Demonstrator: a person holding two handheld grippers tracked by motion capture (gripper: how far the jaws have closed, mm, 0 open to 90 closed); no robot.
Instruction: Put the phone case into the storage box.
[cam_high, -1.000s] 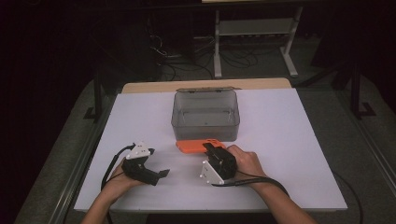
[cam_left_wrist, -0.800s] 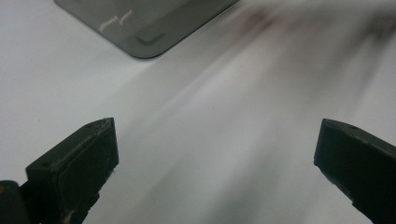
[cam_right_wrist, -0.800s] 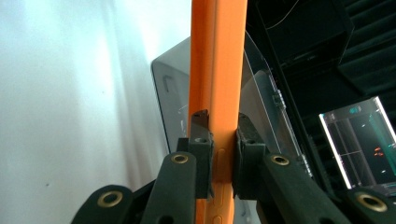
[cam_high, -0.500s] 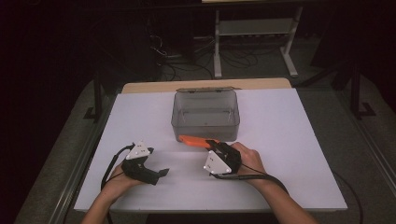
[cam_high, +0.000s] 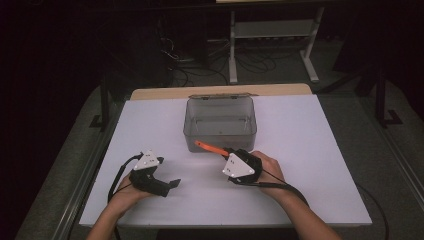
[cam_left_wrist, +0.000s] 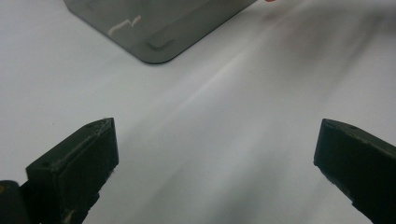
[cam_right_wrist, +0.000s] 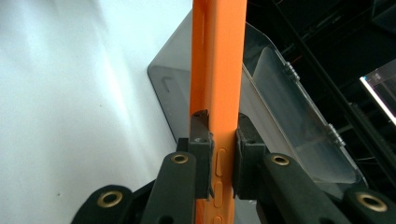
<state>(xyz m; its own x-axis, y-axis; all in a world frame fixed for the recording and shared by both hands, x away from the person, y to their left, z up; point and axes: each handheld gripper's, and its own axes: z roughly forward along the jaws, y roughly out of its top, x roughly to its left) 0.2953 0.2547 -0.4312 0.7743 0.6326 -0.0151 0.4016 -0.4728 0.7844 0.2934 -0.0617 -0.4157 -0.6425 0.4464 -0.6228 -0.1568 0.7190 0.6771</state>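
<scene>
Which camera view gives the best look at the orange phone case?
The right gripper view: the orange phone case is close, clamped between the jaws. The high view shows it small before the box; the left gripper view shows a sliver at the top edge.

From above the near edge we look forward and down on the whole counter (cam_high: 310, 150); the left gripper view sits close over the white surface, facing the grey box (cam_left_wrist: 154, 28) at 12 o'clock; the right gripper view, closer still, shares that box (cam_right_wrist: 280, 107) at 1 o'clock.
</scene>
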